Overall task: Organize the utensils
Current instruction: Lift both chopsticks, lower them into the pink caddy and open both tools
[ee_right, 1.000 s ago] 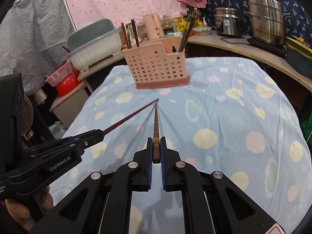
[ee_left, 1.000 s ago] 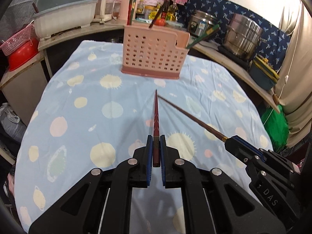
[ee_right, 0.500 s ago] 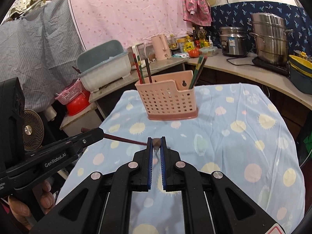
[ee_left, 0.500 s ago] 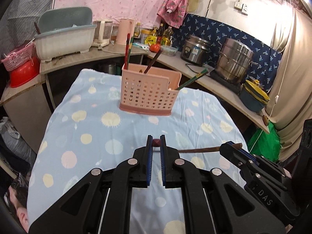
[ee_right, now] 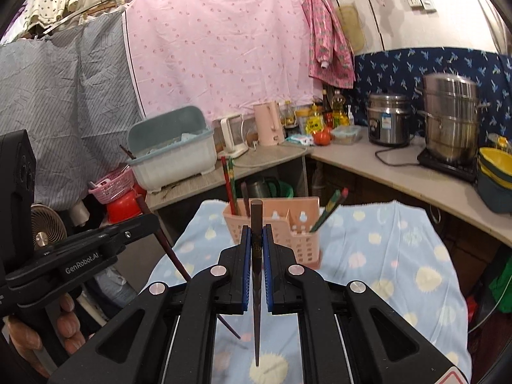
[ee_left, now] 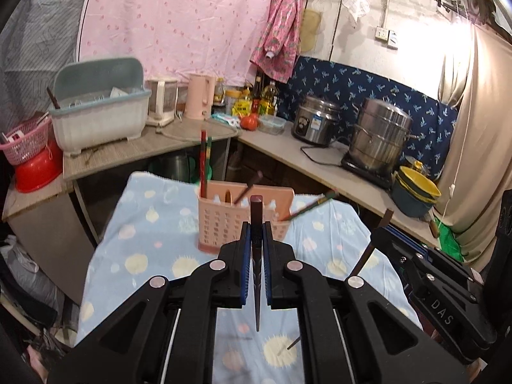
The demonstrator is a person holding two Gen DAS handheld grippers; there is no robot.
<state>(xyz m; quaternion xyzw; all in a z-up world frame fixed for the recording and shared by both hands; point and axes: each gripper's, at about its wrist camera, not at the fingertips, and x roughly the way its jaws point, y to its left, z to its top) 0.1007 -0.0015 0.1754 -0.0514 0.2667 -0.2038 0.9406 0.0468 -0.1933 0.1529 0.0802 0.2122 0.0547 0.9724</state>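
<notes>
A pink perforated utensil holder (ee_left: 224, 224) (ee_right: 288, 230) stands at the far end of the blue spotted tablecloth, with several chopsticks standing in it. My left gripper (ee_left: 256, 233) is shut on a dark red chopstick (ee_left: 256, 211), held upright with its thin tip pointing down, above the cloth and short of the holder. My right gripper (ee_right: 256, 240) is shut on a second dark chopstick (ee_right: 256, 217), also upright, tip down. Each gripper also shows in the other's view: the right one (ee_left: 380, 230) and the left one (ee_right: 150, 224), both with their chopsticks.
Behind the table (ee_left: 153, 211) runs an L-shaped counter with a white dish tub (ee_left: 99, 121), a pink kettle (ee_left: 198, 99), bottles, a rice cooker (ee_left: 316, 124) and a steel steamer pot (ee_left: 380, 137). A pink basket and red bowl (ee_left: 35, 169) sit at the left.
Both grippers have risen and tilted up, turning the chopsticks from lying forward to upright with tips down. The view now looks level at the holder and counter.
</notes>
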